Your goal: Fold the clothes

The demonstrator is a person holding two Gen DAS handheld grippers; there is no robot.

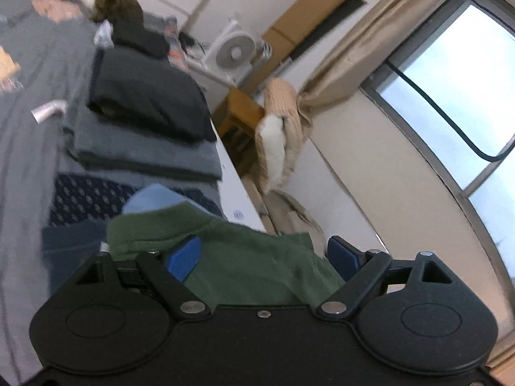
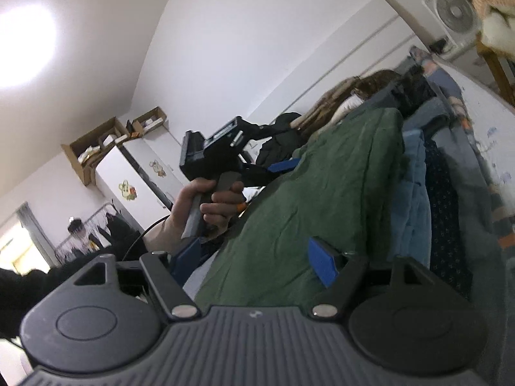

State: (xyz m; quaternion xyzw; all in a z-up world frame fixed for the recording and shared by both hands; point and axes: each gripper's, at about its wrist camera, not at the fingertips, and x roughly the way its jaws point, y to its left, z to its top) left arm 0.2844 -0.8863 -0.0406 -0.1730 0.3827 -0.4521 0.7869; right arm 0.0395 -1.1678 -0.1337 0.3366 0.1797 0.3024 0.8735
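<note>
Straddling green garment (image 1: 257, 267) edge: left tongs (image 1: 264, 259) wide; right tongs (image 2: 254, 259) wide, contact unclear.

Home bedroom, bed (image 1: 29, 103) with folded clothes (image 1: 145, 128), curtained window (image 1: 450, 96)

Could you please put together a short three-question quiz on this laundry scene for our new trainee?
1. True or false: the green garment lies between the fingers of the left gripper.
2. Which item sits on top of the folded stack? A. black garment B. grey garment C. a red towel
3. Fill in: in the right wrist view, a hand holds the other ____.

Key
1. True; the blue fingers stand wide apart around the cloth.
2. A; the black one rests on the grey one.
3. Gripper; its blue finger reaches the green cloth's edge.
</note>
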